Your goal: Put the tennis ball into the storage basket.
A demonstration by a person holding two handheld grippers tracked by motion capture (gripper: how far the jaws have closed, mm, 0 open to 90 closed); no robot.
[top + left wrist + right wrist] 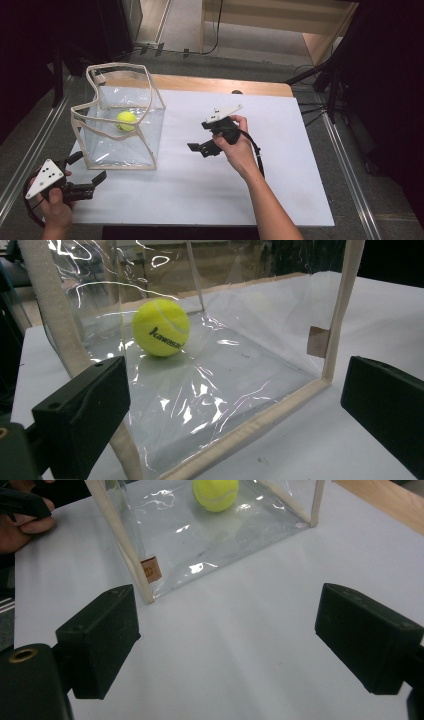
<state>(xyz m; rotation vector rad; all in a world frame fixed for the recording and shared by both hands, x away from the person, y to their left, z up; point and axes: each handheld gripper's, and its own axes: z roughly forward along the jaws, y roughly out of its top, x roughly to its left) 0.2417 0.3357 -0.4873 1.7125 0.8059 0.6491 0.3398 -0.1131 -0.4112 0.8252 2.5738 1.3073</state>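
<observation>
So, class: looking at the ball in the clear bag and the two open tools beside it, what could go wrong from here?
1. The clear bag has soft, crinkled walls and a wavy rim; a tool could push it over or slide it.
2. The ball lies loose inside, so it may roll away.
3. The left tool sits close to the bag's corner and might snag its edging.

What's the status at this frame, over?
Left gripper open, empty, at clear bag's near corner. Right gripper open, empty, over white table. Tennis ball inside bag. Nothing in the way.
</observation>
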